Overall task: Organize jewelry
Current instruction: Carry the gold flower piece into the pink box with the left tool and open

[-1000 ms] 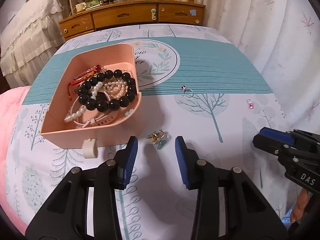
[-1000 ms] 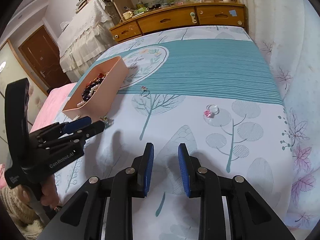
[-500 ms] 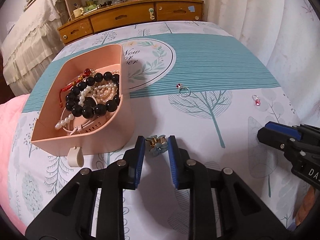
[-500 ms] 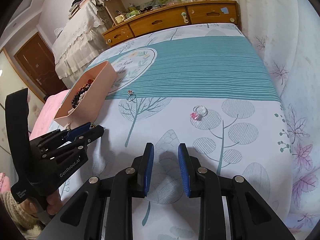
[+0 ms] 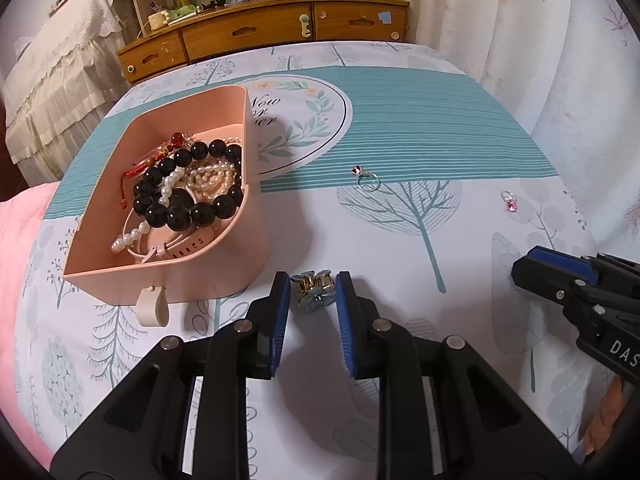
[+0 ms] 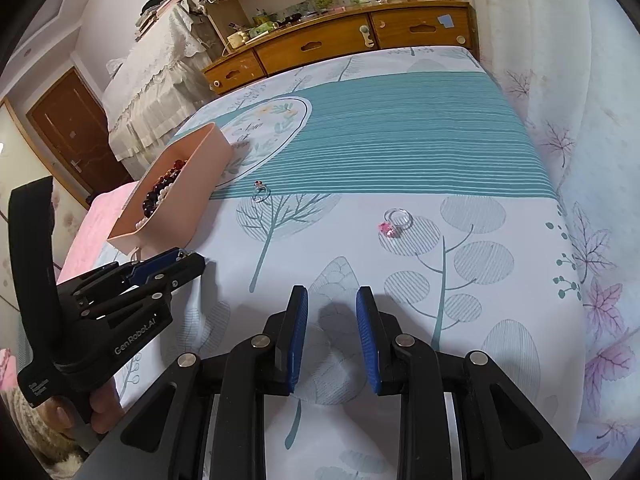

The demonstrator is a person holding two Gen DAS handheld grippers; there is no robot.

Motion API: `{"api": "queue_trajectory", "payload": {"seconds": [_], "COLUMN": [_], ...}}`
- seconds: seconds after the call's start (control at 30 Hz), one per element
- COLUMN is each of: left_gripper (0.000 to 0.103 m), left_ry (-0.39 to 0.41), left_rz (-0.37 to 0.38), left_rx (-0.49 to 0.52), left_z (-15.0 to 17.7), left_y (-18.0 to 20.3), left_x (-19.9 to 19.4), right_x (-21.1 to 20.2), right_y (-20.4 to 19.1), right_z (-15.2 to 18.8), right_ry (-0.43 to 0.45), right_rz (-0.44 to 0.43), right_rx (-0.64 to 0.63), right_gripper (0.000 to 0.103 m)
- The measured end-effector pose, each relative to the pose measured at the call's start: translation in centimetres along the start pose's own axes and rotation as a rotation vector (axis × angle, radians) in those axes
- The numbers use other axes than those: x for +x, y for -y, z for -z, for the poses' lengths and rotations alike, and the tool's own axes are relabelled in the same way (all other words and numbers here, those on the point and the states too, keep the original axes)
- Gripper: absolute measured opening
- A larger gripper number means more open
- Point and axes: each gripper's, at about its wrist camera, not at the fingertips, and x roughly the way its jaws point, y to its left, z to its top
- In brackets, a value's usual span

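Note:
A pink box (image 5: 256, 240) on the bed holds black bead and pearl bracelets (image 5: 188, 196); it also shows in the right wrist view (image 6: 188, 184). My left gripper (image 5: 313, 294) is shut on a small blue-and-gold hair clip (image 5: 314, 292) just right of the box, at the bedsheet. A ring with a dark red stone (image 5: 366, 178) lies farther off. A ring with a pink stone (image 6: 394, 222) lies ahead of my right gripper (image 6: 332, 320), which is open, empty and above the sheet.
The bed is covered by a tree-print sheet with a teal band (image 6: 400, 148). A wooden headboard with drawers (image 5: 260, 36) stands at the far end. A curtain (image 5: 560, 40) hangs on the right. A pink blanket (image 5: 20, 260) lies left.
My left gripper moved forward to the hair clip and its jaws narrowed from wide open to gripping it. My right gripper drifted slightly; its jaws stayed the same.

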Motion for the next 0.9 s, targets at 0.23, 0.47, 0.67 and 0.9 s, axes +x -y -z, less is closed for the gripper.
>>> {"api": "queue_trajectory", "payload": {"seconds": [0.23, 0.47, 0.67, 0.9], "left_gripper": [0.020, 0.020, 0.020, 0.020], "left_ry": [0.033, 0.070, 0.110, 0.162], "left_rz": [0.003, -0.022, -0.039, -0.117], "left_rx": [0.036, 0.038, -0.011, -0.070], "left_z": [0.1, -0.3, -1.8, -4.3], "left_y": [0.4, -0.4, -2.5, -5.9], "left_x": [-1.6, -3.7, -6.0, -7.3], "right_x": [-0.6, -1.4, -1.9, -2.1], "right_y": [-0.6, -1.4, -1.9, -2.1], "right_z": [-0.2, -0.4, -0.5, -0.5], "right_ry": [0.018, 0.032, 0.045, 0.046], "right_rz": [0.019, 0.025, 0.024, 0.026], "right_rx": [-0.008, -0.029, -0.039, -0.047], "right_gripper": [0.025, 0.025, 0.025, 0.025]}}
